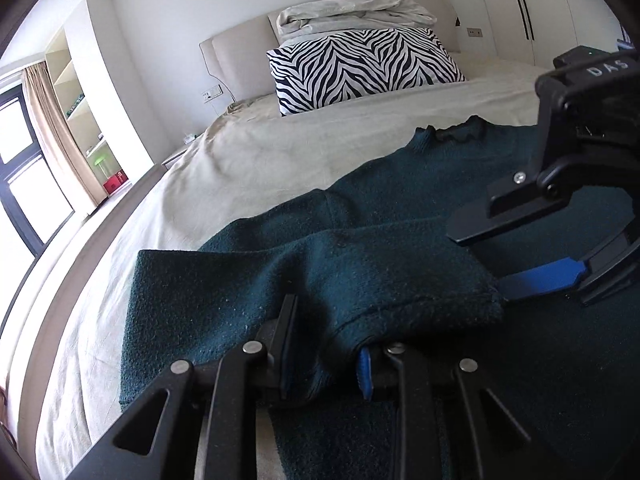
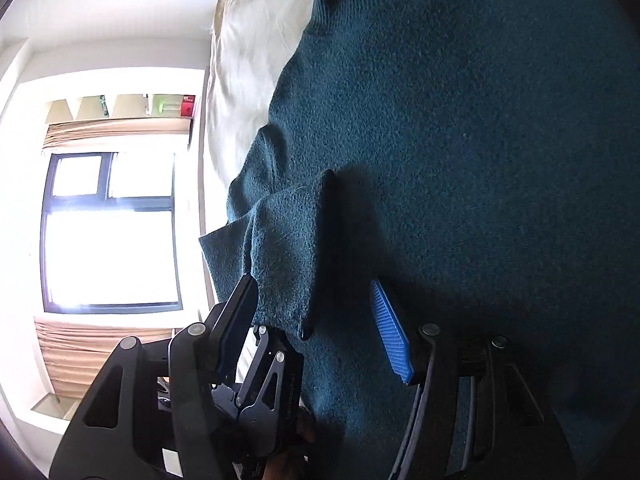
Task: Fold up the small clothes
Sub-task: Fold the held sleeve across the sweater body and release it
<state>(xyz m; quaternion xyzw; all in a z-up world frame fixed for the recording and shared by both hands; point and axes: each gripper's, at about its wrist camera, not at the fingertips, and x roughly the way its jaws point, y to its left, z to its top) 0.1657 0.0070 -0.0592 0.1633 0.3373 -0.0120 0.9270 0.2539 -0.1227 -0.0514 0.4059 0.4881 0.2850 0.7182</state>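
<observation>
A dark teal knit sweater (image 1: 420,184) lies spread on the bed, collar toward the pillows. Its left sleeve (image 1: 320,276) is folded over the body. My left gripper (image 1: 326,340) is shut on the sleeve's cuff end, cloth bunched between its fingers. My right gripper (image 1: 496,256) shows at the right of the left wrist view, open, its blue-padded finger (image 1: 540,276) beside the cuff. In the right wrist view the right gripper (image 2: 316,312) is open around the sleeve cuff (image 2: 288,256), over the sweater's body (image 2: 480,140).
The bed sheet (image 1: 248,160) is cream. A zebra-print pillow (image 1: 360,64) and a folded grey blanket (image 1: 352,14) lie by the headboard. The bed's left edge (image 1: 92,236) drops toward a window (image 1: 20,160) with curtains and shelves.
</observation>
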